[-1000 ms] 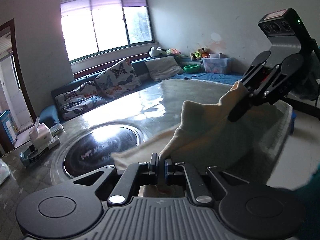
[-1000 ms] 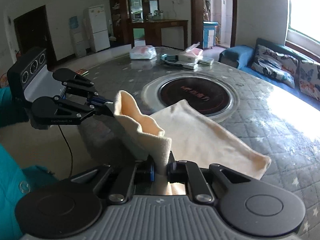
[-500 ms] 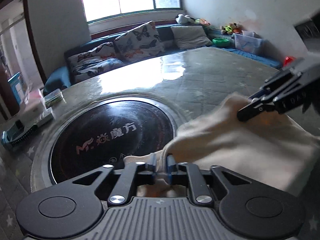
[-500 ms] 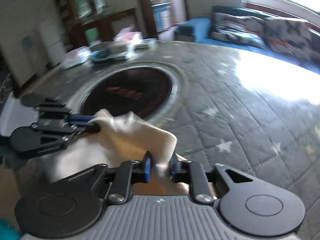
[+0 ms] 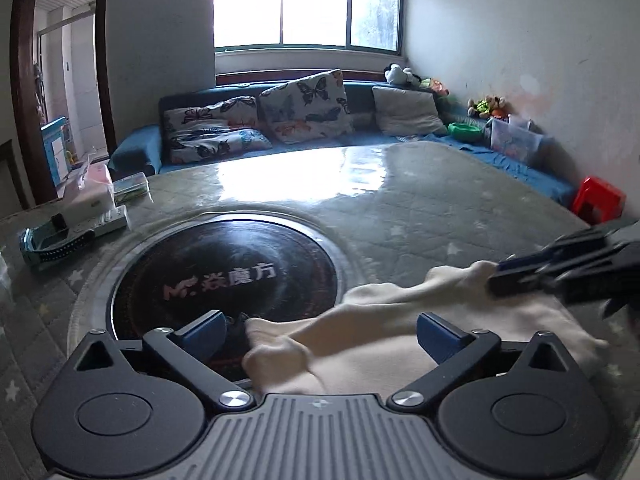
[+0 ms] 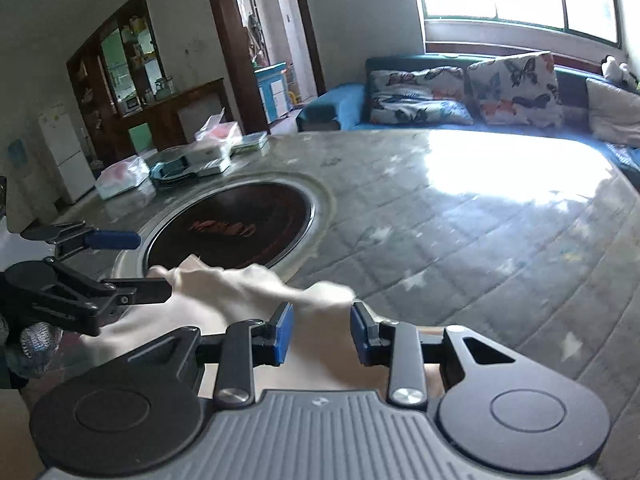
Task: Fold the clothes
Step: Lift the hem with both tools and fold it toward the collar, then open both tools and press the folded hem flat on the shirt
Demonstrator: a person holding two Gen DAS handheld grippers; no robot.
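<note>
Covering all: quilted bench (image 5: pixel 440 208), glossy under window glare.
Hotplate: round dark disc (image 5: pixel 224 276) sunk in the bench's middle.
Cloth: cream cloth (image 5: pixel 380 344) lying folded on the bench at the near edge, its far edge overlapping the hotplate rim.
Left tongs: (image 5: pixel 320 334) spread wide apart, gripping nothing, a cloth corner lying loose between them.
Right tongs: (image 6: pixel 322 334) parted too, pads clear of the cloth beneath.
Clutter: tissue box (image 5: pixel 94 192) toward the far left edge.
</note>
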